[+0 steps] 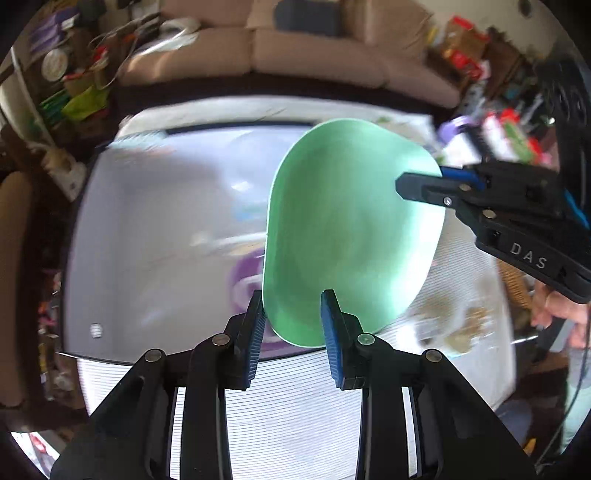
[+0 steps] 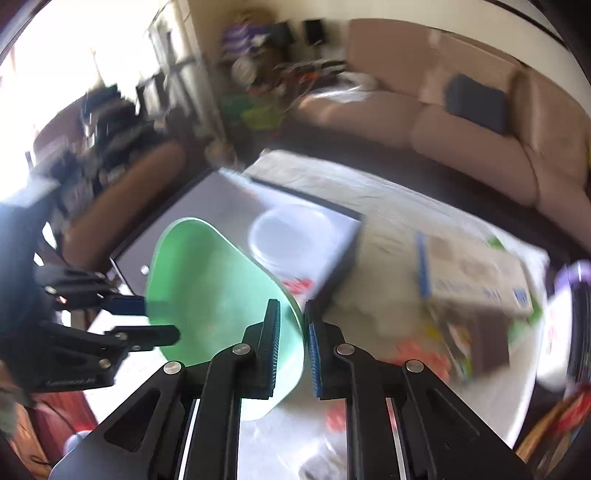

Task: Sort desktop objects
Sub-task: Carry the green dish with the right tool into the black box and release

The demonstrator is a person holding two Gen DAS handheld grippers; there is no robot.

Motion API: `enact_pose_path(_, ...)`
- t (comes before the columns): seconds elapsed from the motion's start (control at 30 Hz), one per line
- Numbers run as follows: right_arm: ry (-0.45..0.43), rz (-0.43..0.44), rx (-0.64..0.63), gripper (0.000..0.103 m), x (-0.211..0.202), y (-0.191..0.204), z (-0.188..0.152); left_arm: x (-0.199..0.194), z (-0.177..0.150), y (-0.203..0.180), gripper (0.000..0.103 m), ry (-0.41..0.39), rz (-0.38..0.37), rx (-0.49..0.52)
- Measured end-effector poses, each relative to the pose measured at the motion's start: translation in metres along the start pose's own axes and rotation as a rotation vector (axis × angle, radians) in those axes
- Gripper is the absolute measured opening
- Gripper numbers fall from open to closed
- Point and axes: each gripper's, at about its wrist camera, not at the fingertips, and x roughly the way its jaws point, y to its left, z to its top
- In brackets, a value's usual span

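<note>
Beyond the desk (image 1: 280,110) I saw a long tan sofa (image 1: 314,55) against the far wall, with a dark cushion (image 1: 308,16) leaning on its backrest. To one side of it stood cluttered shelves (image 1: 70,74), crowded with packets and boxes too blurred to identify. In the right wrist view, a bright window (image 2: 74,66) poured glaring daylight into the room.

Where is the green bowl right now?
The green bowl is off the table, held between both grippers: the left gripper clamps its near rim and the right gripper grips the opposite rim, above the grey tray.
</note>
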Motion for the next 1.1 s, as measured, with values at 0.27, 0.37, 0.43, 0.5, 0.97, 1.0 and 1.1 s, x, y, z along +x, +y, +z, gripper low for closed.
enact_pose_path(0.27, 0.283, -0.083, -0.158, 0.014, 0.124, 0.043, 0.011, 0.093, 0.001, 0.033, 0.027, 0.287, -0.004, 0.043)
enact_pose_path(0.37, 0.397, -0.152, -0.250, 0.019, 0.147, 0.048, 0.001, 0.112, 0.004, 0.028, 0.027, 0.340, -0.027, 0.060)
enact_pose_path(0.43, 0.444, -0.183, -0.268, 0.021, 0.157, 0.045, -0.003, 0.118, 0.007, 0.030, 0.027, 0.349, -0.008, 0.066)
enact_pose_path(0.5, 0.460, -0.175, -0.272, 0.020, 0.162, 0.041, -0.006, 0.121, 0.007, 0.036, 0.027, 0.358, 0.009, 0.064)
enact_pose_path(0.97, 0.431, -0.212, -0.339, 0.043, 0.156, 0.040, -0.013, 0.114, 0.012, 0.069, 0.027, 0.351, 0.059, 0.021)
enact_pose_path(1.0, 0.421, -0.211, -0.332, 0.043, 0.152, 0.037, -0.012, 0.116, 0.014, 0.069, 0.028, 0.355, 0.040, 0.012)
enact_pose_path(1.1, 0.371, -0.188, -0.286, 0.043, 0.137, 0.032, -0.010, 0.120, 0.019, 0.060, 0.028, 0.375, -0.010, 0.003)
